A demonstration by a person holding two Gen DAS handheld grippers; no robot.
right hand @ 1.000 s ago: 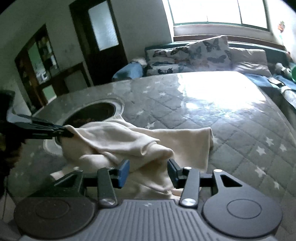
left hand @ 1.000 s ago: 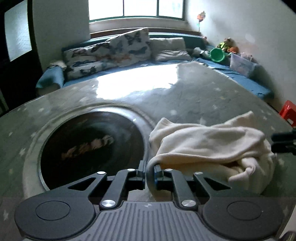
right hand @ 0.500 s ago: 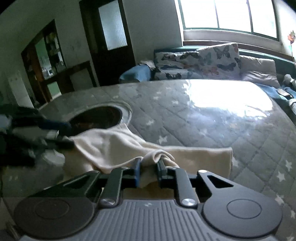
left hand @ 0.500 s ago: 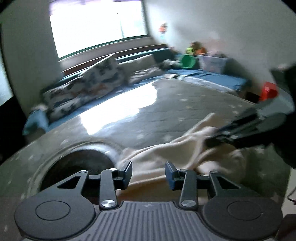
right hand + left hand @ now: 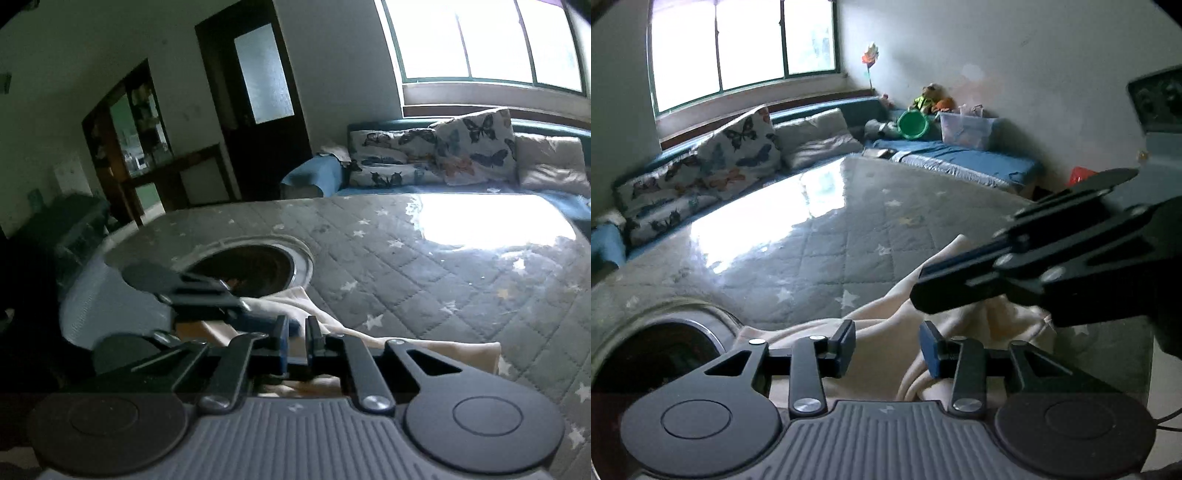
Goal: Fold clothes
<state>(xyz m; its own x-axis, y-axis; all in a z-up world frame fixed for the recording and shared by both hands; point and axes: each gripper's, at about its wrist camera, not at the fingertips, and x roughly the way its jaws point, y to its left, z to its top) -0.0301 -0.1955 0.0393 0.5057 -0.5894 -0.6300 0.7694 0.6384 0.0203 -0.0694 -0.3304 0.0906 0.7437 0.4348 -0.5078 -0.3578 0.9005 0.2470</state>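
A second ago the left gripper [image 5: 887, 343] pinched the cream fleece garment [image 5: 879, 325]; now its jaws stand wide, empty, above the cloth. The right gripper [image 5: 296, 338], open then, now has its jaws narrow and clamped on a fold of that one soft, rumpled garment, which lies on the grey quilted star-print bench cover [image 5: 827, 251] just right of a single round dark opening with a metal rim [image 5: 251, 267]. Two black grippers crowd close together over it. Two butterfly-print cushions [image 5: 436, 155] rest on the blue sofa behind.
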